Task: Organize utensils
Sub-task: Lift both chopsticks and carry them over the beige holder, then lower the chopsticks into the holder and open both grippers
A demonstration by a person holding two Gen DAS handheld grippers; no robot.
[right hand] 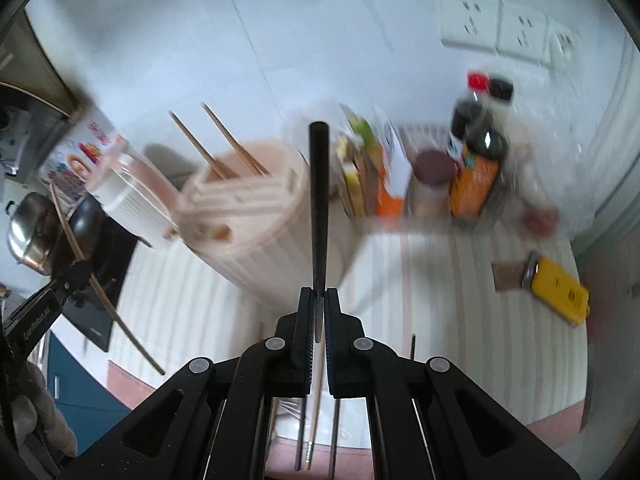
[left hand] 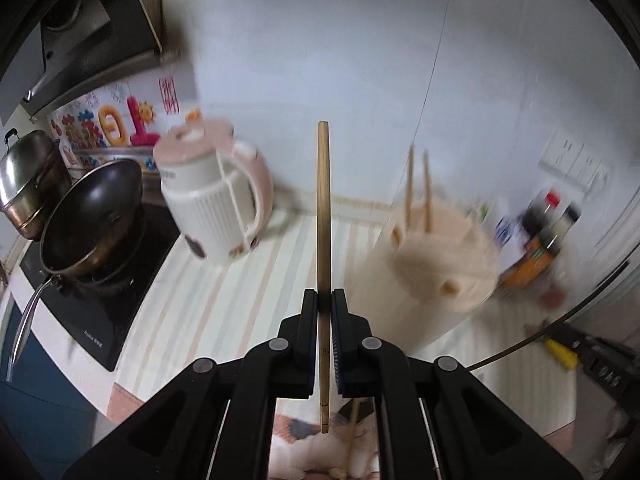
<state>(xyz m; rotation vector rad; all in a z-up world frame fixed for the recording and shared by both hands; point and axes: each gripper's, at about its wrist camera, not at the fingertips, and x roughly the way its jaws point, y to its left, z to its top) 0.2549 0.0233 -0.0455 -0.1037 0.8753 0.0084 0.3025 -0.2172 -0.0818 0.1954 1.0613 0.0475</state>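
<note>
Left wrist view: the left tool (left hand: 325,300) is clamped on a wooden chopstick (left hand: 323,208) whose long axis runs straight up out of the jaws. The pink utensil holder (left hand: 440,256) stands on the striped desk (left hand: 248,280) ahead and to the right, two chopsticks already upright in it.

Right wrist view: the right tool (right hand: 319,300) is closed on a black chopstick (right hand: 319,200), also pointing straight ahead. Here the holder (right hand: 256,216) lies ahead and slightly left, apparently nearer this hand, though blur makes that uncertain. More utensils lie on the desk below the jaws.
</note>
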